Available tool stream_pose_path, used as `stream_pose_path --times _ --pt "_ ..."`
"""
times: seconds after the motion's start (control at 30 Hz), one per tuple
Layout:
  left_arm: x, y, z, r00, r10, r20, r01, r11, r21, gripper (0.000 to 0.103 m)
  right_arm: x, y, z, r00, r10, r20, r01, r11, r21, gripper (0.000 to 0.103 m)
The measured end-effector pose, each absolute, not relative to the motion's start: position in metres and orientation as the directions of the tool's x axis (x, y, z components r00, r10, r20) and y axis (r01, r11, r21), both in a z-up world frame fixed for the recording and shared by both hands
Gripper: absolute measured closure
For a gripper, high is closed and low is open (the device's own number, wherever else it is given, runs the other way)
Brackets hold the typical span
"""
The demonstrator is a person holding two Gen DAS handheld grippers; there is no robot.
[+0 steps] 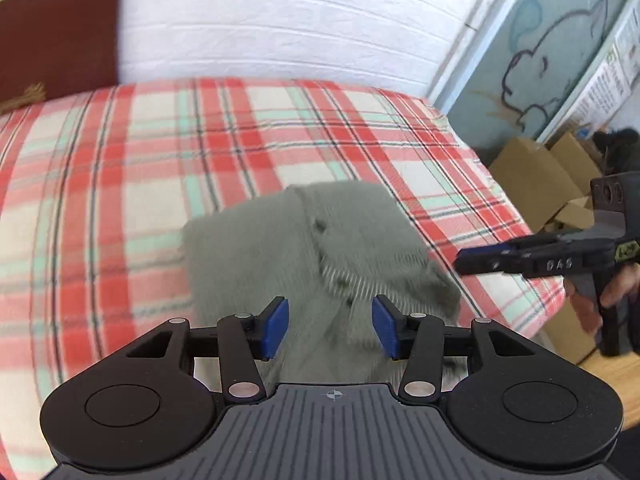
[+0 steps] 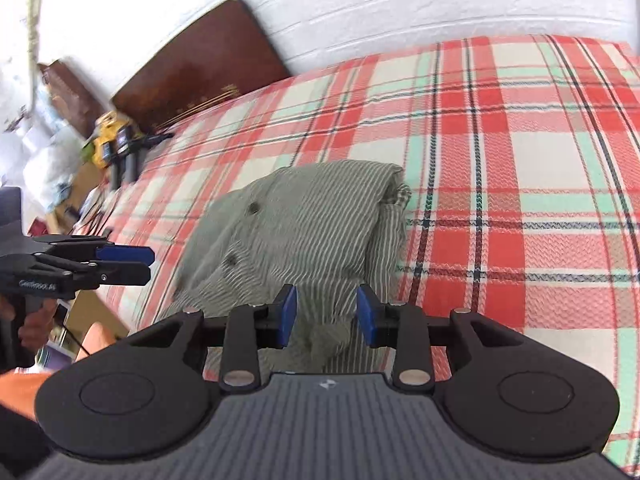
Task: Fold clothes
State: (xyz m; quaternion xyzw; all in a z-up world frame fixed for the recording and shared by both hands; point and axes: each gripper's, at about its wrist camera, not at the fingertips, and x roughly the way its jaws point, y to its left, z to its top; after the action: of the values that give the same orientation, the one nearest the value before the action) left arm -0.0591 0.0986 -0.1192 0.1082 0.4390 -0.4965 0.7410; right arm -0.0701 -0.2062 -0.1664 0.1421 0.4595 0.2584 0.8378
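Observation:
A green striped shirt (image 1: 280, 248) lies folded into a compact bundle on the red plaid bedspread (image 1: 120, 168). In the left wrist view my left gripper (image 1: 331, 328) hovers over the bundle's near edge, open, with cloth showing below the gap between its blue pads. The right gripper (image 1: 464, 261) hangs off the shirt's right side. In the right wrist view the shirt (image 2: 304, 224) shows its buttons and a rolled fold at its far right. My right gripper (image 2: 327, 315) stands open above its near end. The left gripper (image 2: 146, 264) is apart from the shirt on the left.
A dark brown headboard (image 2: 200, 68) and a white brick wall (image 1: 280, 20) border the bed. Cardboard boxes (image 1: 536, 176) stand on the floor past the bed's right edge. Cluttered items, some of them yellow (image 2: 106, 140), sit beside the headboard. A hand (image 1: 616, 292) holds the right gripper's handle.

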Motion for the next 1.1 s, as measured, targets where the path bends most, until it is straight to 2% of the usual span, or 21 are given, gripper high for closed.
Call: stream_pose_path --times 0.17,0.33,0.47,0.5,0.53,0.57,0.6,0.63,0.7,0.73,0.83,0.97,1.0,1.03,1.07,1.1 --pt "-0.048 0.051 -0.13 0.09 -0.618 -0.781 0.83 0.48 -0.284 0.041 -0.057 -0.198 -0.182 0.438 0.558 -0.705 -0.239 0.828 0.507 0.065" --pt "-0.029 0.02 -0.143 0.11 -0.528 -0.842 0.845 0.495 -0.2 0.043 -0.068 -0.196 -0.186 0.425 0.547 -0.721 -0.242 0.836 0.492 0.059" --pt "-0.025 0.01 -0.15 0.021 -0.517 -0.856 0.843 0.469 -0.263 0.044 -0.069 -0.198 -0.195 0.407 0.542 -0.735 -0.211 0.839 0.502 0.06" --pt "-0.025 0.007 -0.152 -0.005 -0.519 -0.855 0.844 0.456 -0.282 0.043 -0.07 -0.199 -0.195 0.408 0.546 -0.732 -0.202 0.835 0.511 0.066" --pt "-0.026 0.004 -0.153 -0.03 -0.52 -0.854 0.844 0.444 -0.3 0.043 -0.071 -0.2 -0.195 0.41 0.554 -0.725 -0.193 0.829 0.524 0.085" --pt "-0.026 0.0 -0.158 -0.028 -0.5 -0.866 0.843 0.453 -0.289 0.044 -0.073 -0.201 -0.194 0.413 0.561 -0.717 -0.184 0.823 0.537 0.092" --pt "-0.024 -0.002 -0.162 -0.03 -0.491 -0.871 0.832 0.47 -0.294 0.047 -0.075 -0.203 -0.193 0.419 0.566 -0.71 -0.177 0.818 0.548 0.095" --pt "-0.022 -0.003 -0.165 -0.031 -0.483 -0.875 0.821 0.487 -0.298 0.073 -0.078 -0.205 -0.19 0.431 0.569 -0.701 -0.171 0.814 0.555 0.096" --pt "-0.017 -0.004 -0.172 -0.044 -0.476 -0.878 0.794 0.516 -0.32 0.101 -0.087 -0.212 -0.181 0.46 0.575 -0.677 -0.158 0.803 0.574 0.097" --pt "-0.013 -0.004 -0.174 -0.055 -0.478 -0.876 0.778 0.529 -0.337 0.102 -0.092 -0.216 -0.177 0.476 0.581 -0.661 -0.15 0.794 0.59 0.098" --pt "-0.013 -0.004 -0.181 -0.066 -0.473 -0.879 0.772 0.534 -0.345 0.103 -0.106 -0.226 -0.181 0.495 0.571 -0.655 -0.091 0.784 0.614 0.098" --pt "-0.018 -0.007 -0.191 -0.068 -0.457 -0.887 0.79 0.519 -0.328 0.103 -0.104 -0.222 -0.213 0.449 0.542 -0.71 -0.022 0.801 0.598 0.097" --pt "-0.019 -0.007 -0.193 -0.069 -0.454 -0.888 0.794 0.514 -0.324 0.095 -0.103 -0.224 -0.213 0.458 0.547 -0.701 -0.007 0.79 0.613 0.095" --pt "-0.017 -0.003 -0.187 -0.083 -0.472 -0.878 0.789 0.507 -0.348 0.078 -0.103 -0.226 -0.212 0.466 0.551 -0.693 -0.001 0.783 0.622 0.092" --pt "-0.015 0.001 -0.18 -0.098 -0.489 -0.867 0.783 0.5 -0.371 0.078 -0.103 -0.228 -0.206 0.471 0.552 -0.688 -0.009 0.783 0.622 0.09" --pt "-0.013 0.006 -0.174 -0.111 -0.506 -0.855 0.778 0.491 -0.392 0.077 -0.104 -0.23 -0.201 0.476 0.553 -0.683 -0.017 0.783 0.622 0.081"
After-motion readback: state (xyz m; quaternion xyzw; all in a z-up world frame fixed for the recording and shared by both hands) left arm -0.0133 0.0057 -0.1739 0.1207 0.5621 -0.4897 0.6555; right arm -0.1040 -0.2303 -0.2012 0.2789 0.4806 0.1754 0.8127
